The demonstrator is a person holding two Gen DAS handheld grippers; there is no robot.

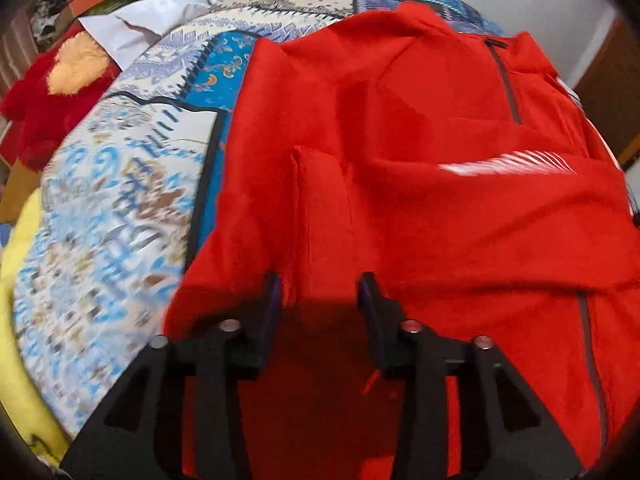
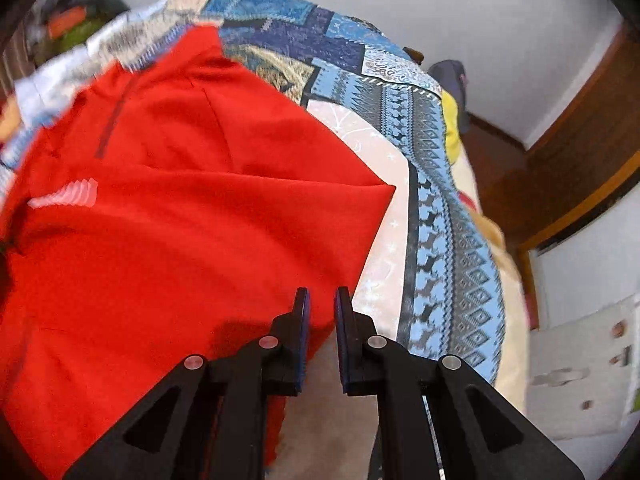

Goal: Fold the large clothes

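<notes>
A large red zip jacket point(image 1: 420, 152) with a white stripe mark lies spread on a patterned blue and beige bedspread point(image 1: 120, 184). Its sleeves are folded across the body. My left gripper point(image 1: 322, 284) is open over the jacket's lower part, with a raised fold of red cloth between its fingers but not clamped. In the right wrist view the same jacket point(image 2: 180, 220) fills the left half. My right gripper point(image 2: 322, 300) is open with a narrow gap, empty, just above the jacket's right edge where it meets the bedspread point(image 2: 440, 240).
A red and orange plush toy point(image 1: 56, 92), a white pillow point(image 1: 152, 20) and a yellow cloth point(image 1: 20, 280) lie to the left on the bed. In the right wrist view a wooden door point(image 2: 580, 152) and white wall stand to the right of the bed edge.
</notes>
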